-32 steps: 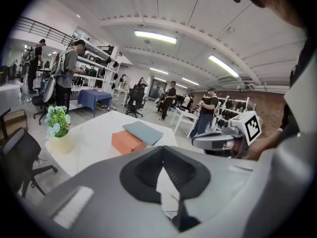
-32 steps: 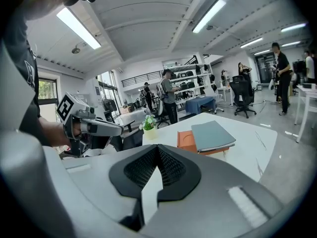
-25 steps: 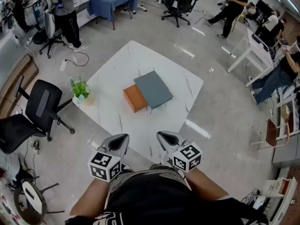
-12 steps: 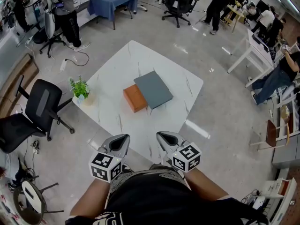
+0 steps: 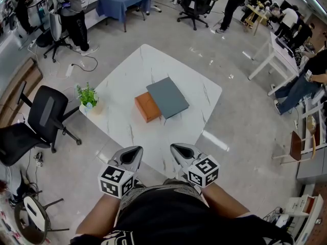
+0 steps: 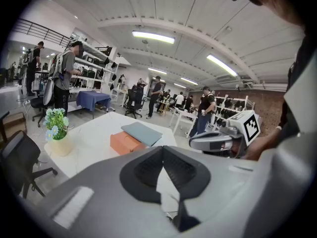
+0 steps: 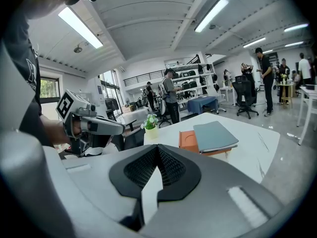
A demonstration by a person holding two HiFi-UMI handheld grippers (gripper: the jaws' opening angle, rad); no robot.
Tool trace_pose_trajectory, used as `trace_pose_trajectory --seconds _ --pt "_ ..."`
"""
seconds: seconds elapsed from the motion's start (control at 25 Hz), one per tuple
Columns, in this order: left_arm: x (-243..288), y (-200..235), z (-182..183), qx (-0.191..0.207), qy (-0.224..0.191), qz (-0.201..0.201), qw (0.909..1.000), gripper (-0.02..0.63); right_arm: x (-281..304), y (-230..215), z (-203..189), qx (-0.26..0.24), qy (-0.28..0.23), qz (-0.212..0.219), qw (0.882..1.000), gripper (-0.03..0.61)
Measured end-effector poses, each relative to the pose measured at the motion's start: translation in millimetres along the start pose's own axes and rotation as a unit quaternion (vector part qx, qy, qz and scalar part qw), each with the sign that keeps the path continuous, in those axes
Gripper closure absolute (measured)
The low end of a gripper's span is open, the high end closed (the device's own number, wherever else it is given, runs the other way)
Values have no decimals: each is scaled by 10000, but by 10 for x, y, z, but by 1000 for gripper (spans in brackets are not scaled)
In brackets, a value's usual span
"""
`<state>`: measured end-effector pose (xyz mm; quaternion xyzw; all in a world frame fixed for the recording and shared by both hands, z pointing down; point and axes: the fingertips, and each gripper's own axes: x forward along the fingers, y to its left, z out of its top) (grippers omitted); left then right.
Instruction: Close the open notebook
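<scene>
Presently: two tongs, both held low at 6 o'clock, short of the table's (image 5: pixel 122 80) near edge. Left gripper (image 5: pixel 134 153): jaws together, nothing between. Right gripper (image 5: pixel 178 150): the same. On the one white table, centre: one grey notebook (image 5: pixel 167 97), flat, cover down, overlapping one orange book (image 5: pixel 147 106) at its 8 o'clock. One potted plant (image 5: pixel 87 97) at the 9 o'clock edge. One black chair (image 5: pixel 43 117) beyond it.

No readable words, numbers or brands anywhere; cubes on left gripper (image 5: pixel 134 152) and right gripper (image 5: pixel 176 148) carry only black-and-white square codes, no letters; white print on person's black shirt (image 5: pixel 118 236) cut off, illegible.
</scene>
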<state>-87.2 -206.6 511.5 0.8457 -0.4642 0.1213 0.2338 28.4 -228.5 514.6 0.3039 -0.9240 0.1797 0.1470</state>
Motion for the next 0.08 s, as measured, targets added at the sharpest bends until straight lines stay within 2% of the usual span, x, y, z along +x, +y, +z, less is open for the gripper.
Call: trace_pose_trajectory --seconds 0.08 --pt "3 1 -9 21 8 -9 10000 555 6 5 -13 -11 16 5 10000 578"
